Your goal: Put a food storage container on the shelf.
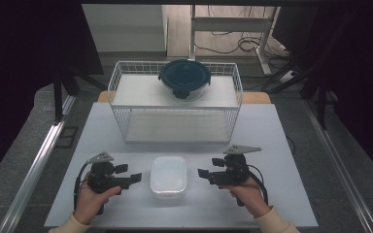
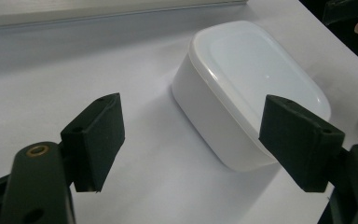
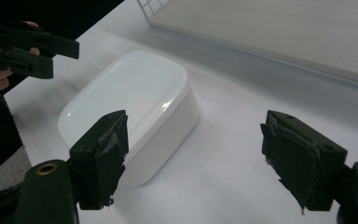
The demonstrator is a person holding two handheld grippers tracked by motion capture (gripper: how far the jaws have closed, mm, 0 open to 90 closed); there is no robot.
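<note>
Sitting near the table's (image 1: 102,121) front edge, the white lidded container (image 1: 169,175) lies between the left gripper (image 1: 137,177) and right gripper (image 1: 202,173), both spread wide and empty. Closing in squarely from both sides, level with its walls, looks wisest.

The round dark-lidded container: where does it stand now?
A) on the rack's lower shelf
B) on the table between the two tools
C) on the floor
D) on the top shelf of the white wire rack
D: the round container sits on the upper shelf of the wire rack.
</note>
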